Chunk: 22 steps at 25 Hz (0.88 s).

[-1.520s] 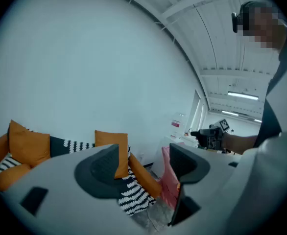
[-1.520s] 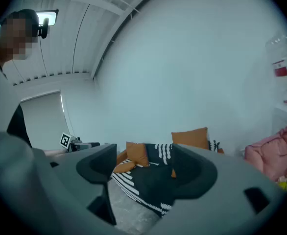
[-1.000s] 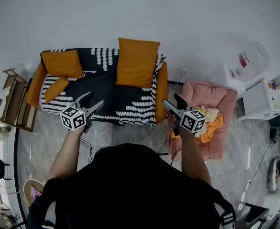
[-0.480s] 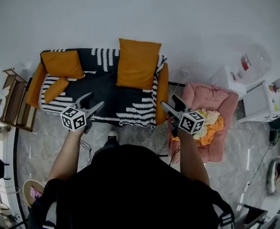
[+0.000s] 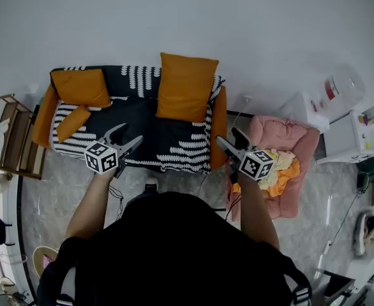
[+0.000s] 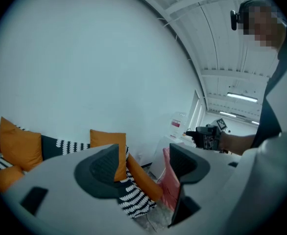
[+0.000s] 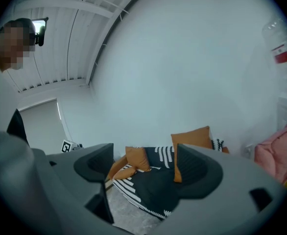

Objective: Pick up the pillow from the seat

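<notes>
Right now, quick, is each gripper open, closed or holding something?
The left gripper: open, holding nothing.
The right gripper: open, holding nothing.

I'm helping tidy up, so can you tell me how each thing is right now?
Big pillow: standing up against the back of the sofa.
Left pillow: leaning in the sofa's left corner.
Small pillow: lying flat on the sofa.
Left gripper: open, holding nothing.
Right gripper: open, holding nothing.
Pink chair: has clothes piled on it.
</notes>
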Each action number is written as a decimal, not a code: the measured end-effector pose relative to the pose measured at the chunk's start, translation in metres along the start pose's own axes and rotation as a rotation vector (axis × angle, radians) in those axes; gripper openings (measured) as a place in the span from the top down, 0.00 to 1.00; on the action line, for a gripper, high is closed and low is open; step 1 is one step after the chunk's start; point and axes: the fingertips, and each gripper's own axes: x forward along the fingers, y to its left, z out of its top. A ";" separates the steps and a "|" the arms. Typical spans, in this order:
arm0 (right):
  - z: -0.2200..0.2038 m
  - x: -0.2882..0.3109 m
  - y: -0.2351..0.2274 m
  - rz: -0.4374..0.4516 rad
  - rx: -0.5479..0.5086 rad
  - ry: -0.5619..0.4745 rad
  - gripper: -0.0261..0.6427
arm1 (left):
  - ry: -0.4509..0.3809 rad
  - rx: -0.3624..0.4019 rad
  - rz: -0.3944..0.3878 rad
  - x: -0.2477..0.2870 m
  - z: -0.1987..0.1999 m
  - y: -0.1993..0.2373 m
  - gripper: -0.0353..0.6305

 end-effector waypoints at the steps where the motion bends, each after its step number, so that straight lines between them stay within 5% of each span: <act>1: 0.000 0.005 -0.001 -0.005 0.003 -0.001 0.37 | 0.005 0.000 -0.004 0.002 0.001 0.005 0.45; 22: 0.001 0.079 -0.016 -0.071 0.055 0.010 0.36 | 0.052 -0.003 -0.077 0.043 0.029 0.094 0.45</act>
